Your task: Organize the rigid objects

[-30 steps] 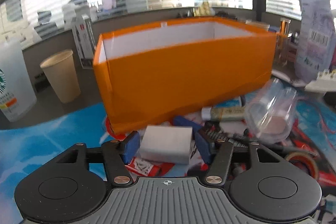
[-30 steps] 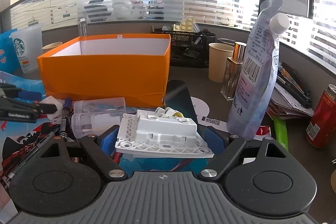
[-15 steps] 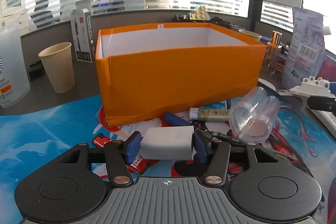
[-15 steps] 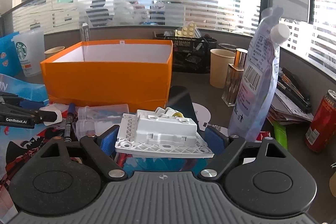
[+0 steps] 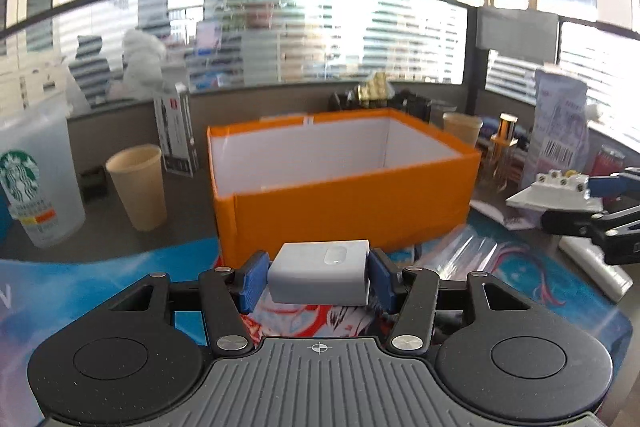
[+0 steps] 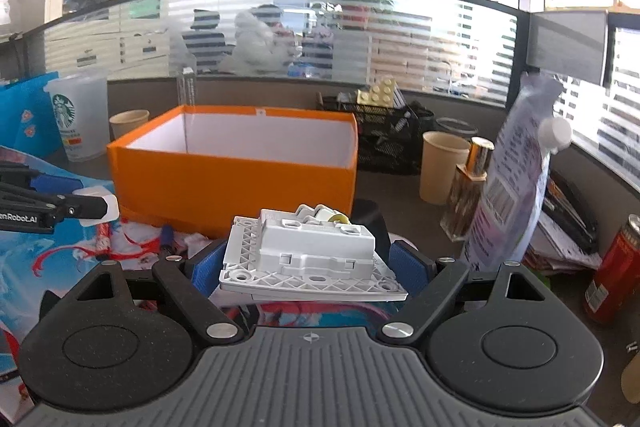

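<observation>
Two held | grey block (image 5: 318, 277) smooth | white socket (image 6: 312, 257) ribbed plate

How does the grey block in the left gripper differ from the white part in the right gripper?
The grey block is a plain, smooth box with rounded edges; the white switch module has a ribbed flat plate with a raised body and screw terminals on top. The grey block fits narrowly between the left gripper pads; the white switch module spreads the right gripper far wider. Both are rigid, held off the mat, facing the open orange box.
</observation>
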Action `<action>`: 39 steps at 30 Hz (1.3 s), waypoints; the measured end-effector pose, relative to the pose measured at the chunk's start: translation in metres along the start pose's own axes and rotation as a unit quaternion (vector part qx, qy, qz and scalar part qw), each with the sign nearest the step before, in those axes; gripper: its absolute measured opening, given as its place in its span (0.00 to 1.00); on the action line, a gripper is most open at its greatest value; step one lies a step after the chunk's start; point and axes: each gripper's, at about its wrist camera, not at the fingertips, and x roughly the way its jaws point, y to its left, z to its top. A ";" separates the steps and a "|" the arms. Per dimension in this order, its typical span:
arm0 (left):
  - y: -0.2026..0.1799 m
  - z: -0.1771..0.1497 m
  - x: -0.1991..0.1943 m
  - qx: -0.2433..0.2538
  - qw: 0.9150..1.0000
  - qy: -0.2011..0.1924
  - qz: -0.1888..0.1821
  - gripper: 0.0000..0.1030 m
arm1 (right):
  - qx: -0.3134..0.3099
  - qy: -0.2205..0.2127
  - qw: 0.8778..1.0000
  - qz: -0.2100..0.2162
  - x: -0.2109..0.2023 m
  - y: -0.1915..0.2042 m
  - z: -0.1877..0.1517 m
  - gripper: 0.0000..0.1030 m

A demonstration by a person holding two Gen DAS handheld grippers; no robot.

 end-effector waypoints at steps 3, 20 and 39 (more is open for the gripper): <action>0.000 0.009 -0.009 -0.002 1.000 -0.014 -0.001 0.51 | -0.002 -0.010 1.000 0.008 -0.001 0.005 0.009 0.82; 0.004 0.069 -0.013 0.010 0.997 -0.071 0.012 0.51 | -0.022 -0.051 0.998 0.033 0.013 0.023 0.063 0.82; 0.038 0.059 0.028 -0.037 0.999 -0.030 0.019 0.39 | 0.002 -0.044 0.997 0.065 0.066 0.027 0.082 0.82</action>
